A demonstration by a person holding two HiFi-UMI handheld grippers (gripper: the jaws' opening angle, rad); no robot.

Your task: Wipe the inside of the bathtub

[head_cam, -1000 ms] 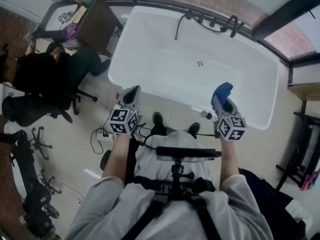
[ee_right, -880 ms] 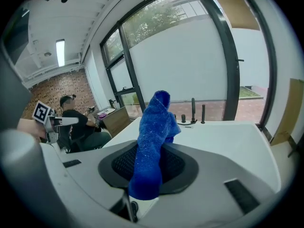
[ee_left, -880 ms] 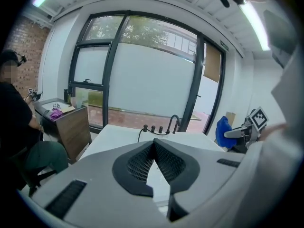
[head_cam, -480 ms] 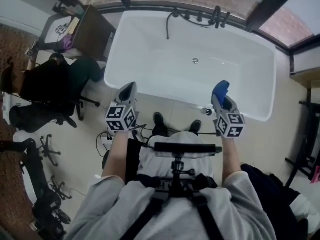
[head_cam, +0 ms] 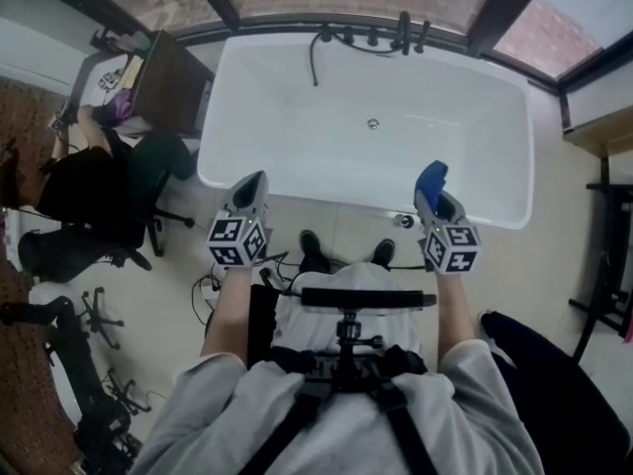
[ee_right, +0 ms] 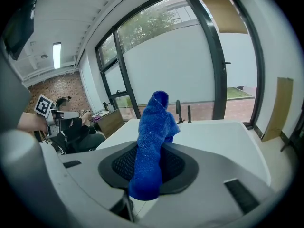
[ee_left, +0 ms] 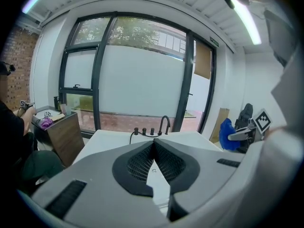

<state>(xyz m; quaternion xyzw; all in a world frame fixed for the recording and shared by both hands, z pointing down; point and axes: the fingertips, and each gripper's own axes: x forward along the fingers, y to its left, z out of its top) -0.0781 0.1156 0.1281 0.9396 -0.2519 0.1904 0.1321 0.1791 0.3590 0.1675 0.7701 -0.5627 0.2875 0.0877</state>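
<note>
A white freestanding bathtub (head_cam: 475, 117) lies ahead, empty, with a drain (head_cam: 373, 124) in its floor and black taps (head_cam: 401, 30) at its far rim. My right gripper (head_cam: 429, 184) is shut on a blue cloth (head_cam: 431, 176) that sticks up from its jaws (ee_right: 151, 141), held just before the tub's near rim. My left gripper (head_cam: 252, 188) is shut and empty (ee_left: 153, 142), hovering over the near left rim. Across the tub, the left gripper view shows the right gripper with its blue cloth (ee_left: 229, 135).
A person in dark clothes sits on an office chair (head_cam: 99, 201) at the left, beside a wooden desk (head_cam: 168, 72). Cables (head_cam: 213, 275) lie on the floor by my feet. Tall windows (ee_left: 137, 80) stand behind the tub. A dark rack (head_cam: 608, 255) is at the right.
The tub has shifted in the head view as I stepped closer and more square to it. Both grippers keep their pose and hold.
</note>
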